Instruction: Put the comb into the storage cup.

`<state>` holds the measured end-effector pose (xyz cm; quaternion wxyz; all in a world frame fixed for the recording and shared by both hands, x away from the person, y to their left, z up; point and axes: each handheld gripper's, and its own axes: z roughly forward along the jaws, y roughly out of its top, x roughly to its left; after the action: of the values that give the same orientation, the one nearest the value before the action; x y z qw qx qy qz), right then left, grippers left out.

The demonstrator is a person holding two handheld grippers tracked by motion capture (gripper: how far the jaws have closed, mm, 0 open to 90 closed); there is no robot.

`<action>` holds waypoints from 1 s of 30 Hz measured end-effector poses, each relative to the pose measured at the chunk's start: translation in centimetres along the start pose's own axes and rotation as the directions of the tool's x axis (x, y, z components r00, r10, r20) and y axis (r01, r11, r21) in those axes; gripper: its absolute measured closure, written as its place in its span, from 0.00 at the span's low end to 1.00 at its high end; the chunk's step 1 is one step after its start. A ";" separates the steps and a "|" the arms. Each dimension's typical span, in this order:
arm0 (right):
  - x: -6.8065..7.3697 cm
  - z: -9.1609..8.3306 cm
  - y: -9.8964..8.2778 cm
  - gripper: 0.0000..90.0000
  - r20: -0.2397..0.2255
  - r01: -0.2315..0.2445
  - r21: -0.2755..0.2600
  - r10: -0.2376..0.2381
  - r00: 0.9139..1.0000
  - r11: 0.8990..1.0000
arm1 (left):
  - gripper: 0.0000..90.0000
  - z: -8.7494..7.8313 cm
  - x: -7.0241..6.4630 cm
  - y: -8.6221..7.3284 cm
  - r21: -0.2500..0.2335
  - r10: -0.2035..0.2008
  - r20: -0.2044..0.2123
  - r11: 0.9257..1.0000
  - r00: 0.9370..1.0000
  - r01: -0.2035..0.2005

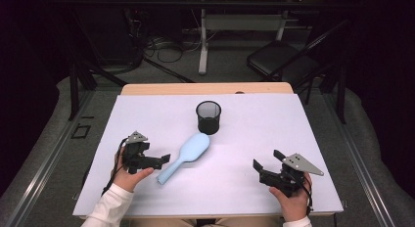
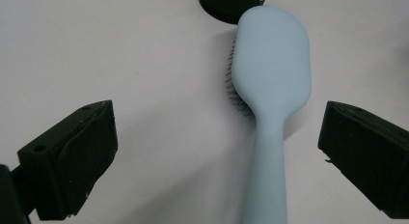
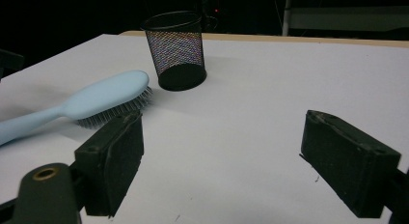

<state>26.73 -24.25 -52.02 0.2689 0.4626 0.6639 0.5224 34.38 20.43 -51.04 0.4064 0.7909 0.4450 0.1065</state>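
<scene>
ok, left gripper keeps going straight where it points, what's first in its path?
Probably the light blue hairbrush: its handle runs between the open jaws of the left gripper, untouched. Beyond the brush head stands the black mesh cup. Depth is hard to judge.

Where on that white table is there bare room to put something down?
Bare stretches lie right of the black mesh cup, toward the right claw, and along the far left edge of the white table. It is crowded around the pale blue hairbrush by the left claw.
</scene>
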 end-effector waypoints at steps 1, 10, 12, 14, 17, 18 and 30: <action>0.0 0.0 0.0 0.16 0.001 0.000 0.004 0.000 1.000 1.000 | 0.01 0.0 -0.1 0.1 0.001 0.005 -0.006 1.000 1.000 -0.004; 0.0 0.0 0.0 0.16 0.001 0.003 -0.001 -0.003 1.000 1.000 | 0.01 -0.7 -0.6 1.2 0.027 0.031 -0.008 0.999 0.999 -0.031; 0.0 0.0 0.0 0.16 0.002 0.004 0.002 -0.004 1.000 1.000 | 0.01 -0.8 -0.7 1.5 0.039 0.029 -0.009 0.999 1.000 -0.028; -0.1 0.0 0.0 0.16 0.002 0.007 -0.001 -0.007 1.000 1.000 | 0.01 -0.9 -0.8 1.7 0.042 0.037 -0.011 0.998 0.999 -0.036; 0.0 0.0 0.0 0.16 0.003 0.005 -0.001 -0.005 1.000 1.000 | 0.01 -1.0 -0.9 1.9 0.054 0.031 -0.004 0.998 1.000 -0.030; 0.0 0.0 0.0 0.16 0.002 0.003 0.000 -0.003 1.000 1.000 | 0.01 -1.1 -0.8 2.0 0.060 0.033 0.000 0.998 0.999 -0.033; 0.0 0.0 0.0 0.16 0.001 0.004 -0.001 -0.004 1.000 1.000 | 0.01 -1.3 -1.0 2.8 0.111 0.025 0.017 0.994 1.000 -0.026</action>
<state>26.73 -24.26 -52.01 0.2704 0.4615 0.6644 0.5221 34.83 19.57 -47.96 0.3639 0.8186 0.4370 0.0807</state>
